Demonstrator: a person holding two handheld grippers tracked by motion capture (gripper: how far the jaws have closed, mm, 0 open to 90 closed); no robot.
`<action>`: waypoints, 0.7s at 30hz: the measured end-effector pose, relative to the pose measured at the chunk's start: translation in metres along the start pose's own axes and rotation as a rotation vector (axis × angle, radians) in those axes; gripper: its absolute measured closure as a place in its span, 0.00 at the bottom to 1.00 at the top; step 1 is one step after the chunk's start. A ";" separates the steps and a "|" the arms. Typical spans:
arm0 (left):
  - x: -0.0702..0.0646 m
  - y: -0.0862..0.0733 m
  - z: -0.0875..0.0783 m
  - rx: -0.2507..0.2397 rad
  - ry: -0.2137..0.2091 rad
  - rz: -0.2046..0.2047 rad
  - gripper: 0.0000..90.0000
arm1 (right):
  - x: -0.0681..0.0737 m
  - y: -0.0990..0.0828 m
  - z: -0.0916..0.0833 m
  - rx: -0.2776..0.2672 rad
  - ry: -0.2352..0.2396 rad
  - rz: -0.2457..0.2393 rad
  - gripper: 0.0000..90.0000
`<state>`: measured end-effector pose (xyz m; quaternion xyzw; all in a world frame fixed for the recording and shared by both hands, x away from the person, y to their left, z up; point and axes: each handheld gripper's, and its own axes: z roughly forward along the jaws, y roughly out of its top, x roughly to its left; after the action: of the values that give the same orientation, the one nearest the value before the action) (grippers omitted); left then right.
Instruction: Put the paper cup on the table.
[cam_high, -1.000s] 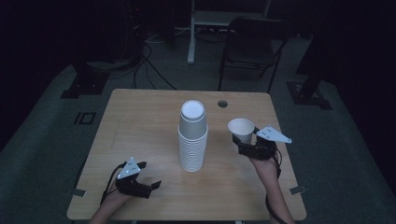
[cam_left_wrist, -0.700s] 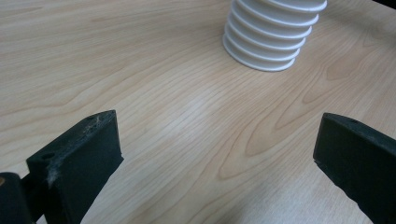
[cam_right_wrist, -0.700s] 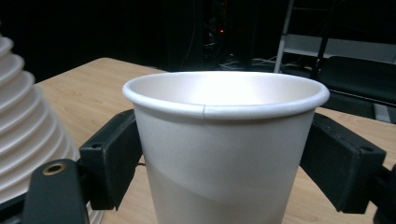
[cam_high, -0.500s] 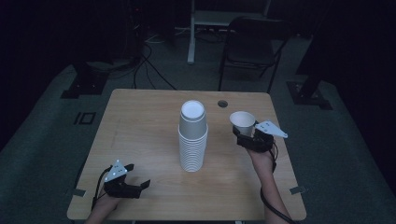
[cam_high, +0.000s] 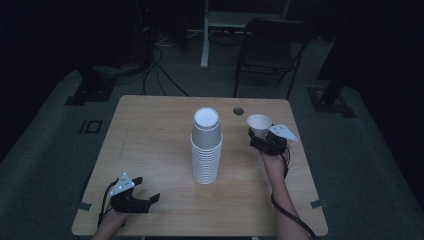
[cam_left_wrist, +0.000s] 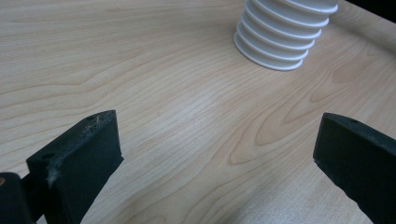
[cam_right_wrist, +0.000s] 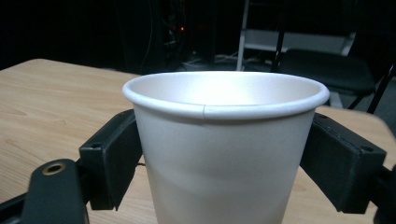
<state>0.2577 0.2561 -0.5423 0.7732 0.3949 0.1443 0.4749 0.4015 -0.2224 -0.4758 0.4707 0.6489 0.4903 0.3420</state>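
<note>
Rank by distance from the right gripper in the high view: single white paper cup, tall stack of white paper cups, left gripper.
1. Single white paper cup: held between the right gripper jaws.
2. Tall stack of white paper cups: table centre, to its left.
3. Left gripper: near-left corner, farthest.

High view dim, underexposed; surroundings near black, table (cam_high: 150, 145) lit weakly from above. Left gripper view brighter, wood grain sharp, soft shadow at lower right, jaws slightly blurred. Right gripper view: cup (cam_right_wrist: 224, 140) evenly lit, mild sheen inside rim, background dark, soft.
</note>
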 end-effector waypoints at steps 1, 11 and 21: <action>0.000 0.000 0.000 -0.003 -0.001 0.001 0.01 | 0.000 -0.002 0.002 -0.001 -0.011 -0.004 0.19; 0.001 0.001 -0.002 -0.021 -0.007 -0.022 0.01 | -0.002 -0.016 0.022 0.037 -0.006 0.008 0.19; 0.001 0.001 -0.003 -0.022 -0.012 -0.022 0.01 | -0.003 -0.032 0.033 0.089 -0.009 -0.003 0.18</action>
<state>0.2572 0.2583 -0.5405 0.7644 0.3989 0.1384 0.4872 0.4232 -0.2177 -0.5162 0.4866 0.6691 0.4584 0.3246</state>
